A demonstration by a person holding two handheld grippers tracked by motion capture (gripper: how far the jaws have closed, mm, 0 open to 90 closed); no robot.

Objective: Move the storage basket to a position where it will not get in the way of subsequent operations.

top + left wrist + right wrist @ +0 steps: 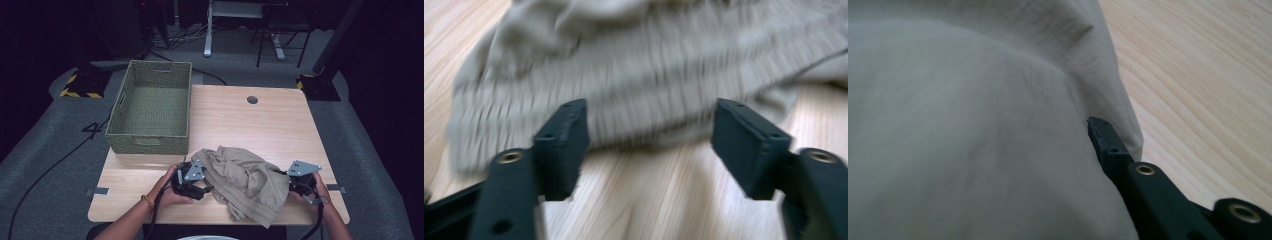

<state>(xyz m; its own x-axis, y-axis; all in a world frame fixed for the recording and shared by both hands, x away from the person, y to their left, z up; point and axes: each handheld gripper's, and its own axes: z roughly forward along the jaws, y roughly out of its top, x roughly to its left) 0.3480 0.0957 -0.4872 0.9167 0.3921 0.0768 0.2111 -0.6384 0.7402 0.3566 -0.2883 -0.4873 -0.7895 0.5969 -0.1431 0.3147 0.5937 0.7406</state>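
High view: crumpled beige cloth garment [243, 181] lay near-centre on the light wooden table [260, 120], between both grippers; woven green rectangular basket [152, 107] far-left held nothing. Left gripper view: left gripper [651, 145] released, waistband just beyond. Right gripper view: right gripper [1096, 131] clenched on the fabric.

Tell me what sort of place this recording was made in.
Probably a lab or studio set up for recording, not a home: a lone wooden table on grey carpet, black curtains all round, cables trailing over the floor, and hazard-striped stand bases.
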